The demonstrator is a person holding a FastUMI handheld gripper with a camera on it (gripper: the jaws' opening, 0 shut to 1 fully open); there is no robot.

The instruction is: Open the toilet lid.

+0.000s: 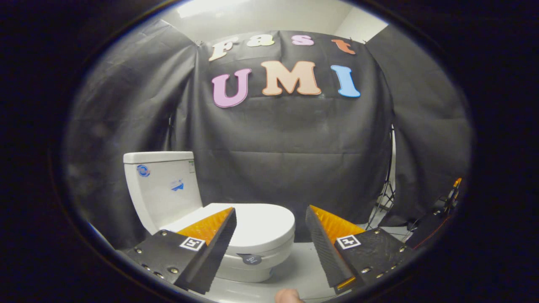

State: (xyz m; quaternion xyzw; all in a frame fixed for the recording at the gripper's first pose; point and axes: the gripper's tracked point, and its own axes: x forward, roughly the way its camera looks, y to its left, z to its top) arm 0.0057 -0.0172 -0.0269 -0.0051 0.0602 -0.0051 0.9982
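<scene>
A white toilet stands ahead of me, its tank (162,185) against the black cloth wall. Its lid (257,225) lies flat and closed over the bowl (252,269), with a small dark round sticker on the bowl's front rim. My gripper (270,214) is open, fingers spread wide with nothing between them. The left finger (210,248) overlaps the lid's near left side in the view; the right finger (326,248) sits to the right of the lid's front edge. I am short of the toilet and cannot tell if anything touches.
Black cloth walls close in behind and on both sides. A light-stand tripod (385,202) stands at the back right corner, and a dark device with an orange tip (446,206) sits further right. The floor (303,269) is pale. A fingertip (288,296) shows below the fingers.
</scene>
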